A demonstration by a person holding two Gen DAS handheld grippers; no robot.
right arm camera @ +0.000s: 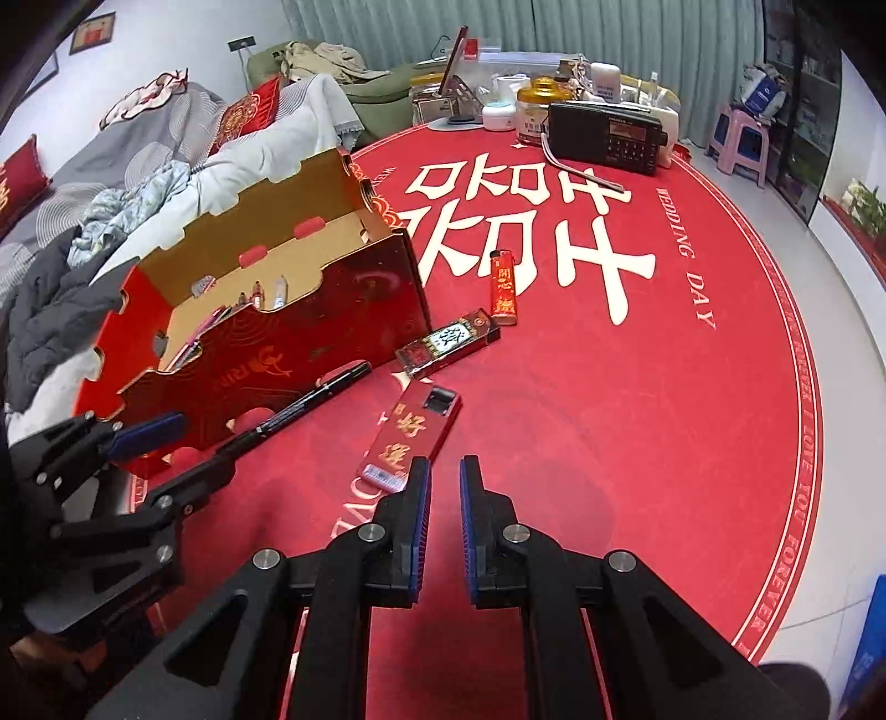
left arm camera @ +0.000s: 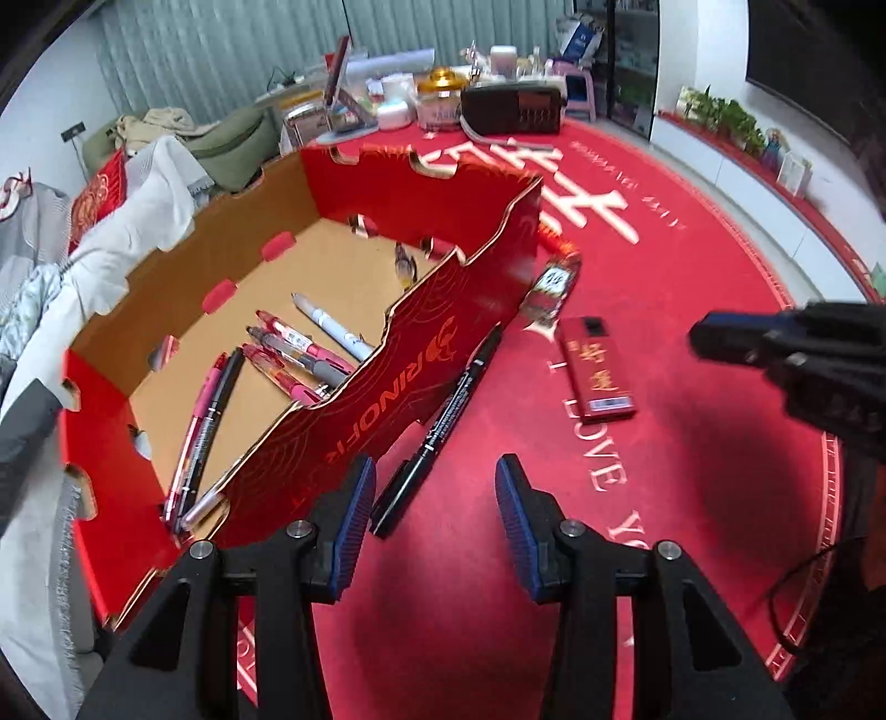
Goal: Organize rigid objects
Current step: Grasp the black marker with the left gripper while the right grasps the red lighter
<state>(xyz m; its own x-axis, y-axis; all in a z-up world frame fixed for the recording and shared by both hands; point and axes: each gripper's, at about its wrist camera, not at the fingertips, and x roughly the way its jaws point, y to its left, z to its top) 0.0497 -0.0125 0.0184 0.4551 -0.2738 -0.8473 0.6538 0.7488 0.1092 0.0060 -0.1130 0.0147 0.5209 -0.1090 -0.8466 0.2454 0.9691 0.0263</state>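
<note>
The left claw (left arm camera: 434,515) hangs low over the tabletop (left arm camera: 692,288), fingers spread wide and gripping nothing; its left finger (left arm camera: 354,515) sits just beside the near wall of the red cardboard box (left arm camera: 387,354) and the tail of a black marker (left arm camera: 437,426), which lies on the cloth along that wall, outside the box. The right claw (right arm camera: 440,515) also points forward and slightly down, its blue pads (right arm camera: 421,520) drawn close with only a narrow gap, nothing between them. Just ahead of it, toward 11 o'clock, lies a flat red case with gold characters (right arm camera: 412,437). Beyond that, toward 12 o'clock, rest a darker red packet (right arm camera: 448,343) and a red lighter (right arm camera: 504,288).

Inside the box, several pens (left arm camera: 299,354) lie on the brown floor, most toward its near side.

The tabletop is round, covered in a red cloth with large white characters and English lettering round the rim. At its far edge, around 12 o'clock, stand a black radio (right arm camera: 609,138), a gold-lidded jar (right arm camera: 534,108) and other small clutter. At 10 o'clock a sofa (right arm camera: 111,183) holds rumpled clothes and red cushions; grey-green curtains (right arm camera: 581,27) hang behind.
</note>
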